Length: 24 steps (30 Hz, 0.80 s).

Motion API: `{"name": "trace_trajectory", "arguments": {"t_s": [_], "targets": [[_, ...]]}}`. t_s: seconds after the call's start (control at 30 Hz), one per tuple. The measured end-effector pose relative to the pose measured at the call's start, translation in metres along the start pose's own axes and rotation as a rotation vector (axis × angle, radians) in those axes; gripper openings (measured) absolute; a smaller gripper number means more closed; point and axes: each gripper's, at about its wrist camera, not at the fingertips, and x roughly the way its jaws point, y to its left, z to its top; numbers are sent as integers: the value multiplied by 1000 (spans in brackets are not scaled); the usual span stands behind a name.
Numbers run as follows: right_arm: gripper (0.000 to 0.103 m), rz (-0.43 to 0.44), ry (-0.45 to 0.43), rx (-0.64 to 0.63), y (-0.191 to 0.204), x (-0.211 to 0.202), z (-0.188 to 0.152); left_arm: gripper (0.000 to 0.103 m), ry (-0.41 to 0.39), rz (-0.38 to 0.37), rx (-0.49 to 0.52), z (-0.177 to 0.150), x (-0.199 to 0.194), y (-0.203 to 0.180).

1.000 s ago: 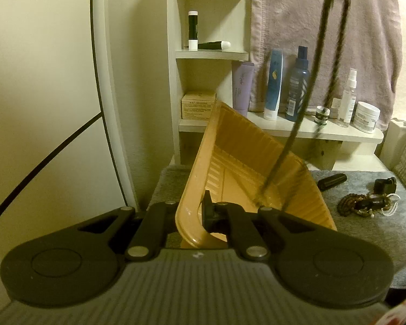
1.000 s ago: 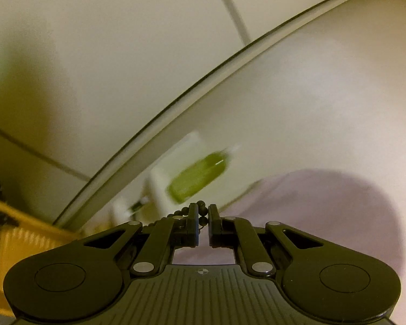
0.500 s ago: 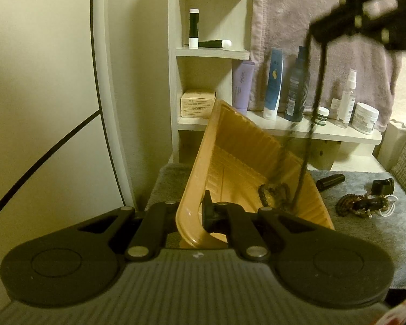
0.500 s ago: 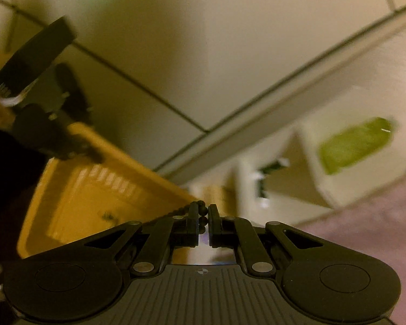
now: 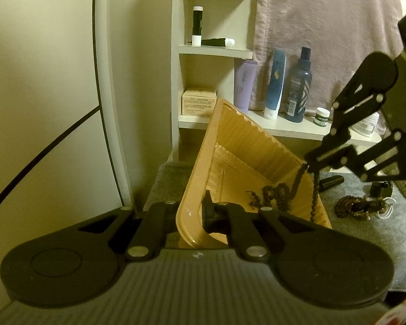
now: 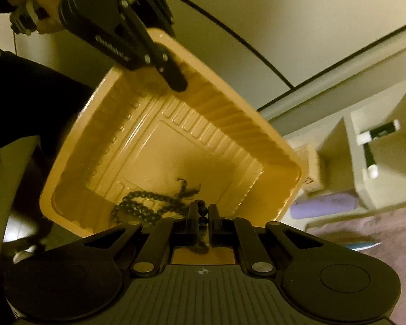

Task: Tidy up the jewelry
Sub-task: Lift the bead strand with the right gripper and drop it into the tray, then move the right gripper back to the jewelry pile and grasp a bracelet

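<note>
In the left wrist view we see, at the far left, a pale wall panel with a dark curved line. Low in the centre our left gripper [image 5: 200, 214] is pressed together on the near rim of the yellow tray [image 5: 246, 149], which stands tilted up, its open side facing right. Behind it, upper centre, a white shelf unit [image 5: 216, 50] carries two black tubes with white caps and, one level down, a small box [image 5: 199, 101]. To the right, on a low ledge in front of a hanging towel [image 5: 324, 27], stand a lilac tube [image 5: 244, 82], a blue tube and a dark spray bottle [image 5: 297, 86]. In the lower corner of the tray lies a coiled heap of the bead necklace [image 5: 273, 193]; two strands of it rise to our right gripper [image 5: 308, 165], which comes in from the upper right and pinches them over the tray's right rim. One strand hangs outside that rim. At the lower right, on the grey mat [image 5: 379, 233], lies another pile of jewelry [image 5: 360, 207], well apart from the tray.

In the right wrist view, a hand [image 6: 38, 5] at the upper left holds the left gripper [image 6: 176, 81], clamped on the tray's [image 6: 176, 135] upper rim. The bead necklace [image 6: 140, 205] is heaped at the lower middle of the tray floor. At the bottom centre the right gripper [image 6: 202, 216] is pinched on a few beads of it. At the right we see the shelf unit, blurred.
</note>
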Motion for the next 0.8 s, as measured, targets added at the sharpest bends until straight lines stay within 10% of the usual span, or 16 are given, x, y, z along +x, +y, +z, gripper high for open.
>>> {"name": "trace_trajectory", "arguments": {"t_s": [0.4, 0.8], "targets": [[7, -97, -42, 179, -8, -18, -8, 6, 4, 2, -4, 0, -1, 0], [8, -486, -75, 959, 53, -97, -130, 6, 15, 3, -4, 0, -1, -1]]}}
